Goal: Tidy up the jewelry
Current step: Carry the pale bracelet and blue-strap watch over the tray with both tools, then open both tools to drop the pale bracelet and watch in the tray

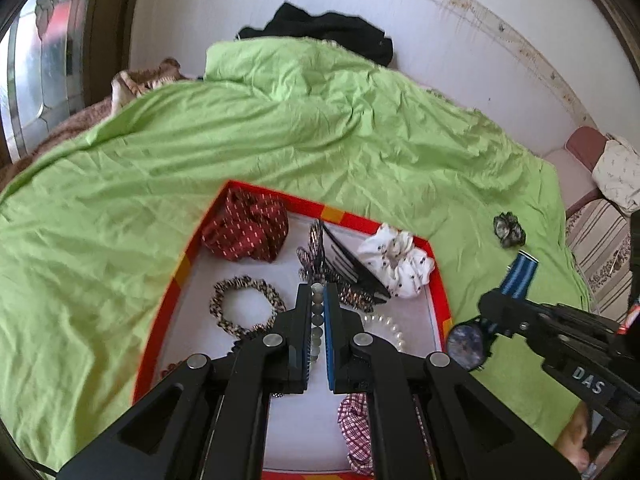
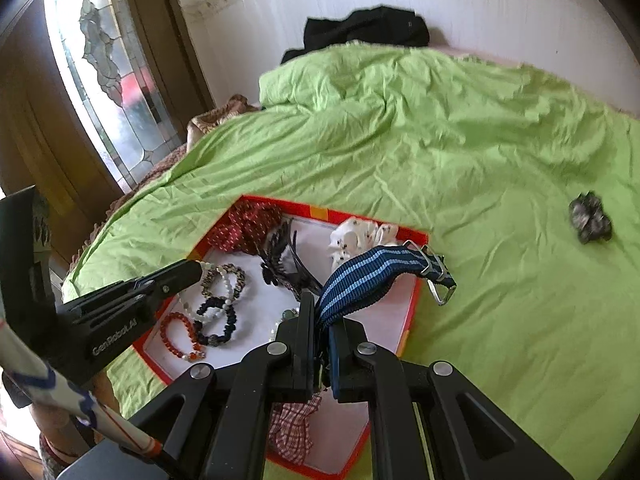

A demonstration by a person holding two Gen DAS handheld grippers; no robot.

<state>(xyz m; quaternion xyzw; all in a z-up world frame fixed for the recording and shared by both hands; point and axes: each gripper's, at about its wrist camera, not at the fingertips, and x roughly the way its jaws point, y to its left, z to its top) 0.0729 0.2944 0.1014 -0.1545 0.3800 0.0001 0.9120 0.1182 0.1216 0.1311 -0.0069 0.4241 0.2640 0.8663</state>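
Note:
A red-rimmed box [image 1: 276, 193] [image 2: 296, 206] with a white floor lies on the green bedsheet. It holds scrunchies, a dark hair clip [image 1: 344, 264] and several bead bracelets [image 2: 188, 336]. My left gripper [image 1: 318, 294] [image 2: 196, 270] hangs over the box, shut on a string of pale grey-green beads [image 1: 317, 312]. My right gripper [image 2: 322, 316] [image 1: 490, 304] is at the box's right edge, shut on a watch's blue striped strap [image 2: 372, 270]. The watch's dark face [image 1: 466, 344] hangs under the jaws.
A dark scrunchie [image 1: 509, 231] [image 2: 591, 224] lies alone on the sheet to the right of the box. Black clothing [image 1: 320, 32] is piled at the far end of the bed against the white wall. A door with patterned glass [image 2: 104, 80] stands to the left.

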